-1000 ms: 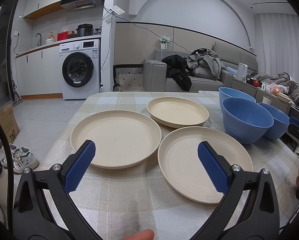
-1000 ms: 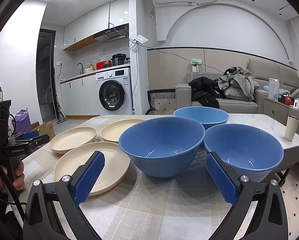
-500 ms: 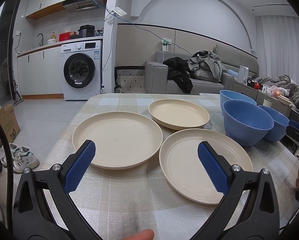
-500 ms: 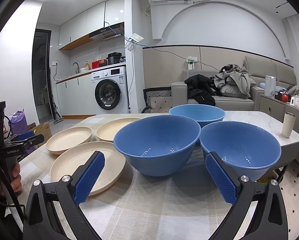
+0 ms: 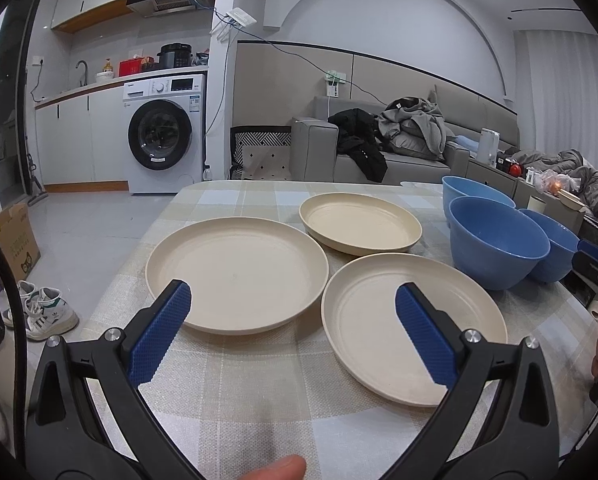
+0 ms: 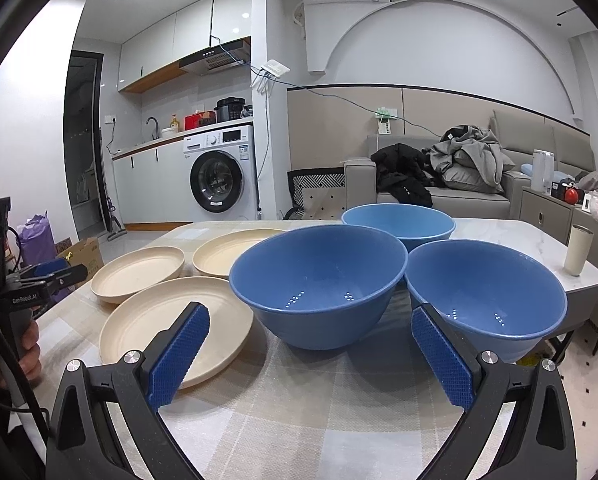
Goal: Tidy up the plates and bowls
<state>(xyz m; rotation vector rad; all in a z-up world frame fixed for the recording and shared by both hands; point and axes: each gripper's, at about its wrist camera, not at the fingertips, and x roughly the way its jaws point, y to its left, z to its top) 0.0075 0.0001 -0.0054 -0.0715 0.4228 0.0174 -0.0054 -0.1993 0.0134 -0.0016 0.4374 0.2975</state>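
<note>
Three cream plates lie flat on the checked tablecloth: a left plate, a far plate and a near right plate. Three blue bowls stand to their right: a near one, a far one and a right one. My left gripper is open and empty, hovering over the table's near edge before the plates. My right gripper is open and empty, just short of the near blue bowl.
A small cream cup stands at the table's right edge. The tablecloth covers the table. Shoes and a cardboard box are on the floor at left. A sofa with clothes is beyond.
Both grippers have risen slightly and drawn back a little; the plates and bowls sit lower and farther in view. Nothing on the table has moved.
</note>
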